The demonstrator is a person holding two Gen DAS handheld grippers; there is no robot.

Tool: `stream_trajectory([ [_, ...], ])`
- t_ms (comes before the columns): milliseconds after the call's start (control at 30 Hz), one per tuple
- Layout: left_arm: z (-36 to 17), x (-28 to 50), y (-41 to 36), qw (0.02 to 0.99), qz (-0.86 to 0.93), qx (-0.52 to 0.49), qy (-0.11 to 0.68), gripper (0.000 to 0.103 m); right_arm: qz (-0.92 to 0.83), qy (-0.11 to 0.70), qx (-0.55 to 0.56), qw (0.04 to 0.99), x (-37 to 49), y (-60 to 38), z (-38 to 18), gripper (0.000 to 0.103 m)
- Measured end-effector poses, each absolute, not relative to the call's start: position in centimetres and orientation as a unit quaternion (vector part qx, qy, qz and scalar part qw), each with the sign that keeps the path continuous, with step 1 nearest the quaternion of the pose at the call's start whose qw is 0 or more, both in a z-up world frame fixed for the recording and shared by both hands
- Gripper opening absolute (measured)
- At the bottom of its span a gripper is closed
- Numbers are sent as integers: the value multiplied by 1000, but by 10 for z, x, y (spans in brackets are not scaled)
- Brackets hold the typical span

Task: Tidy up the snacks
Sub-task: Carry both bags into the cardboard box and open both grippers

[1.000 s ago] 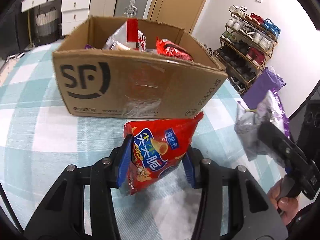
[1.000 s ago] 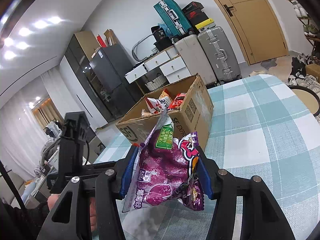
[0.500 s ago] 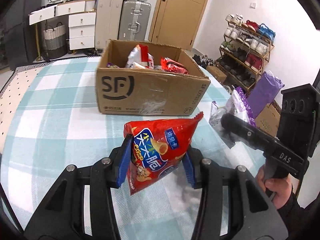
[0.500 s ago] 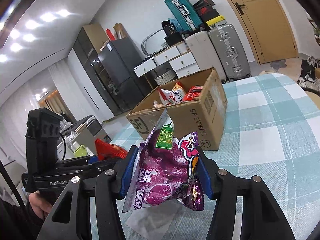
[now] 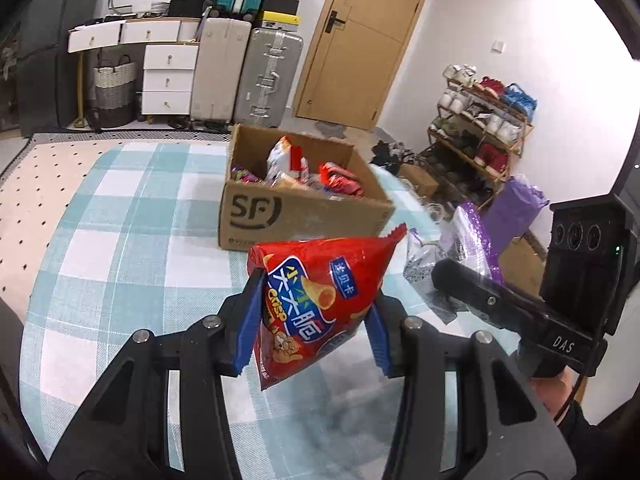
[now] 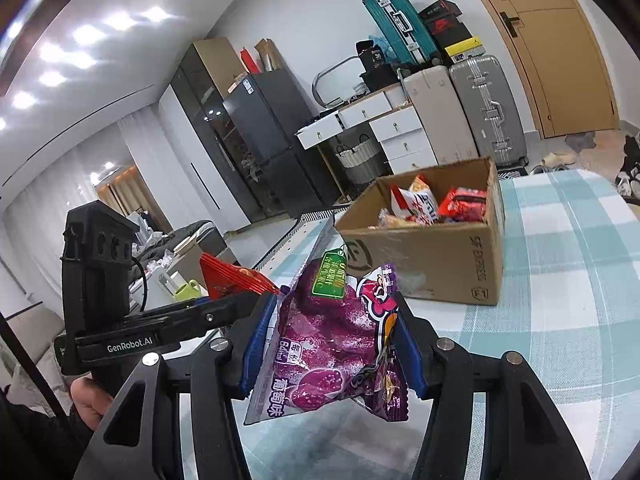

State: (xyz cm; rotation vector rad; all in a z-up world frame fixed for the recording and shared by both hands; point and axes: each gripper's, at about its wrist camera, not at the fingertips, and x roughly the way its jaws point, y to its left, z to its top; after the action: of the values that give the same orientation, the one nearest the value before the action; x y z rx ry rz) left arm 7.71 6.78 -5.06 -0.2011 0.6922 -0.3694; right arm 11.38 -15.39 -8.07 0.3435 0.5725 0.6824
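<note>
My left gripper is shut on a red crisp bag, held in the air above the checked tablecloth. Beyond it stands an open cardboard box with several snack packets inside. The purple grape snack bag sits between the blue pads of my right gripper, which is shut on it. In the right wrist view the box lies ahead to the right, and the left gripper's body with the red bag shows at the left. The right gripper's body appears at the right of the left wrist view.
Suitcases and white drawers stand by a wooden door behind the table. A shoe rack and purple bag are on the right. A dark fridge stands far left in the right wrist view.
Both grippers have pulled back and risen with their bags still held. The box now looks smaller and farther, and more of the room behind it shows.
</note>
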Motion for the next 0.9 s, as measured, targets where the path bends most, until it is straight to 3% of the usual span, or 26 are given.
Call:
stream_trajectory([
  [433, 50, 63, 100, 924, -202, -102, 308, 43, 339, 252, 148, 894, 107, -149, 7, 56],
  [900, 129, 140, 107, 923, -198, -88, 318, 44, 363, 265, 156, 879, 181, -152, 77, 56],
])
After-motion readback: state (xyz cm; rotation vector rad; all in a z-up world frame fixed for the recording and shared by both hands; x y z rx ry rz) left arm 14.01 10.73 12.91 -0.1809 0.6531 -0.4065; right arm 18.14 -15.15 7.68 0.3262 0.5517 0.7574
